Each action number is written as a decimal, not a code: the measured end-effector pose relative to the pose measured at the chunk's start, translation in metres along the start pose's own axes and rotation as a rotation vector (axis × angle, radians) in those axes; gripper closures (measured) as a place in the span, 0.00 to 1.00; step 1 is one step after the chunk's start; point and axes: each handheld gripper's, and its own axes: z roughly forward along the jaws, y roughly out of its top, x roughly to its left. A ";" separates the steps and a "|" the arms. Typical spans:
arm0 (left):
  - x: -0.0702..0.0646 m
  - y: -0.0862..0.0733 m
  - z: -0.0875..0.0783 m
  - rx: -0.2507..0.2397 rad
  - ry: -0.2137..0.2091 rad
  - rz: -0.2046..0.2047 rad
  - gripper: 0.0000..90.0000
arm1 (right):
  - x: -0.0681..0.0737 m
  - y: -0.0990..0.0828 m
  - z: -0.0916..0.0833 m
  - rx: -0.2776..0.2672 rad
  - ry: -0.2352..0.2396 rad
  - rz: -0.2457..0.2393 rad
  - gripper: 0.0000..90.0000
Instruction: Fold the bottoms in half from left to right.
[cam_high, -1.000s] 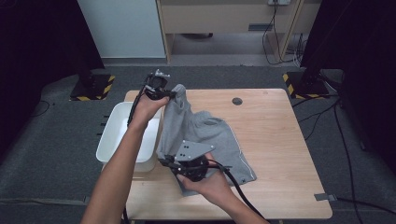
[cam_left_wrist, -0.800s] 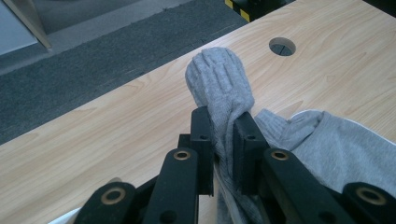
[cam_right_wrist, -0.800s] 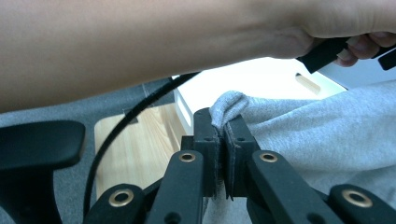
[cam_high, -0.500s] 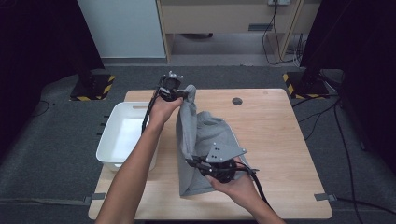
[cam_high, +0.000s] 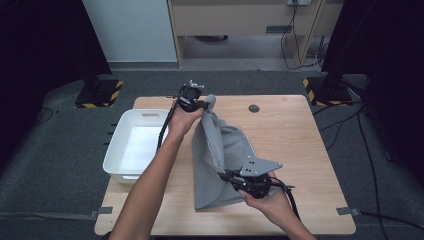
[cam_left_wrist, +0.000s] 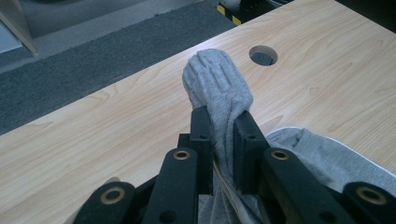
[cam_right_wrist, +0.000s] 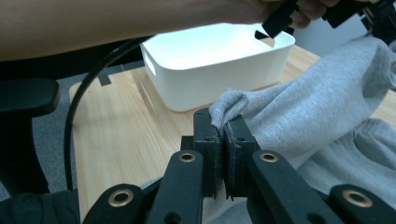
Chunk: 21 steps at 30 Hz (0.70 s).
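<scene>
A grey sweatshirt (cam_high: 220, 155) is stretched above the wooden table (cam_high: 300, 145) between both grippers. My left gripper (cam_high: 202, 103) holds it up at the far end, shut on a bunched ribbed hem or cuff (cam_left_wrist: 217, 86) that sticks out past the jaws. My right gripper (cam_high: 225, 176) is nearer the front edge, shut on a fold of the grey sweatshirt (cam_right_wrist: 224, 109). The rest of the garment (cam_right_wrist: 327, 126) droops between them, and its lower part rests on the table.
A white empty bin (cam_high: 135, 145) stands at the table's left side, beside the left forearm (cam_high: 155, 175). A round cable hole (cam_high: 254, 108) is in the tabletop near the back. Black cables trail from both grippers.
Both hands have carried the sweatshirt to the right, away from the bin. The right gripper has moved furthest, rightward along the front, and the cloth now hangs stretched between them.
</scene>
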 end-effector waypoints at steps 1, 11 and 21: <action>-0.001 0.000 0.000 -0.002 -0.004 -0.003 0.89 | -0.001 -0.001 -0.001 0.003 -0.002 0.005 0.96; -0.007 -0.005 0.004 -0.020 -0.009 -0.013 0.89 | -0.009 -0.008 -0.010 0.014 -0.025 0.025 0.96; -0.014 -0.005 0.008 -0.028 -0.021 -0.017 0.89 | -0.017 -0.018 -0.020 0.012 -0.045 0.049 0.95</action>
